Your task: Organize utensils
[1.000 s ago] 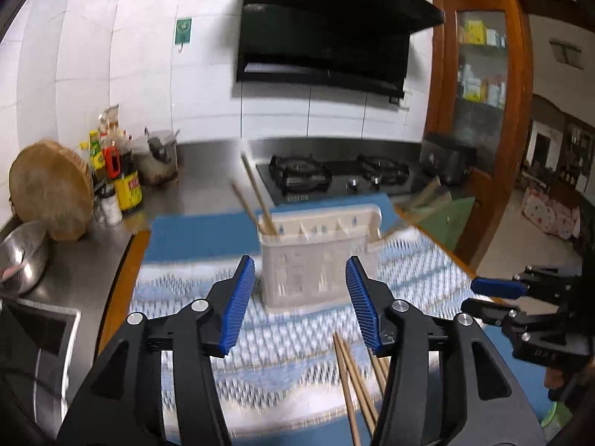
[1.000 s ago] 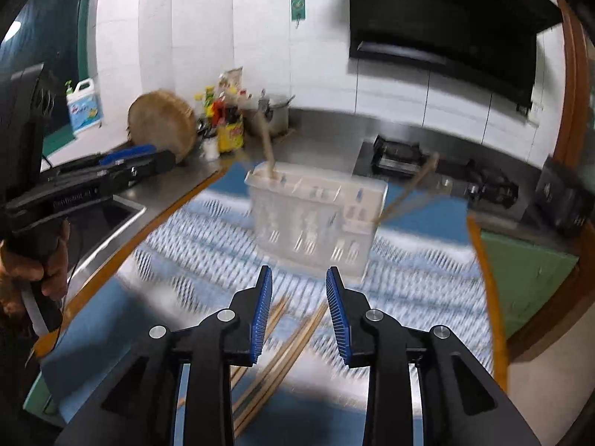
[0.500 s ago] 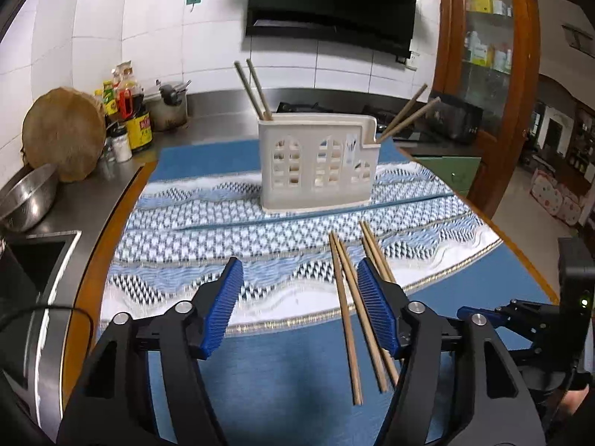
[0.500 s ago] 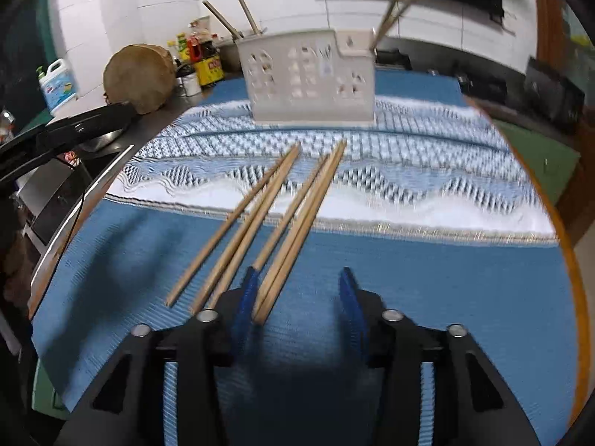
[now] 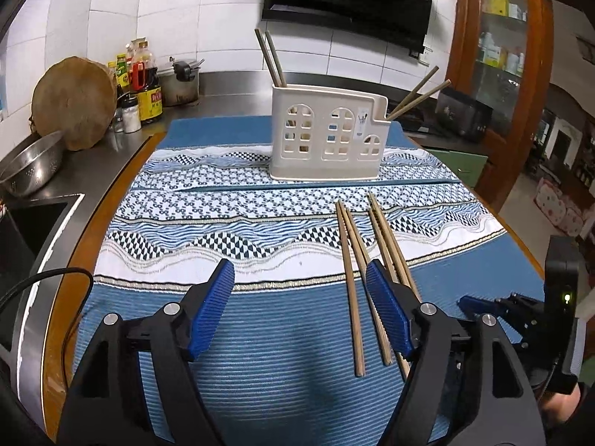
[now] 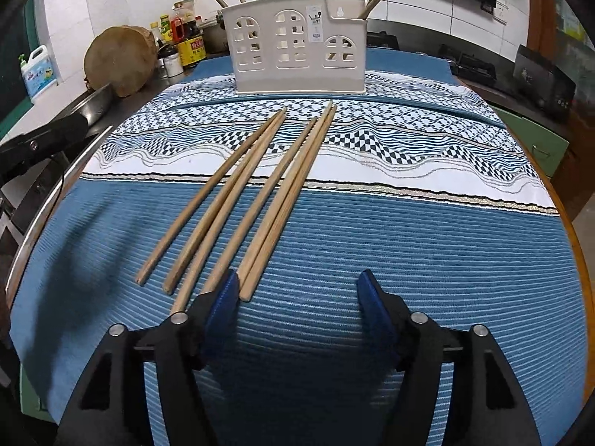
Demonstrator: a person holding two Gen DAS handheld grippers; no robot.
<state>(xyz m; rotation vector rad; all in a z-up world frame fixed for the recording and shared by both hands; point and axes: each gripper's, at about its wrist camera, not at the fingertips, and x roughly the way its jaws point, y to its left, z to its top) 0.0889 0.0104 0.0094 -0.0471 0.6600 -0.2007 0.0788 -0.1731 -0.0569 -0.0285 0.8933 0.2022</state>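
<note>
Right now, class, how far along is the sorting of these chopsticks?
Done: two pairs already stand in the holder. In hand: nothing; both grippers, left and right, are opening with their jaws empty. Left: the loose chopsticks lying on the cloth.

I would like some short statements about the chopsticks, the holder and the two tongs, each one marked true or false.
1. Loose chopsticks lie flat on the blue mat. True.
2. The white holder is empty. False: chopsticks stand in it at both ends.
3. The right tongs are clamped on a chopstick. False: the jaws are opening and the gap between them is bare; the chopstick ends lie beside one finger.
4. The holder stands upright on the patterned cloth. True.
5. The left tongs hold a spoon. False: they are opening and grip nothing.
</note>
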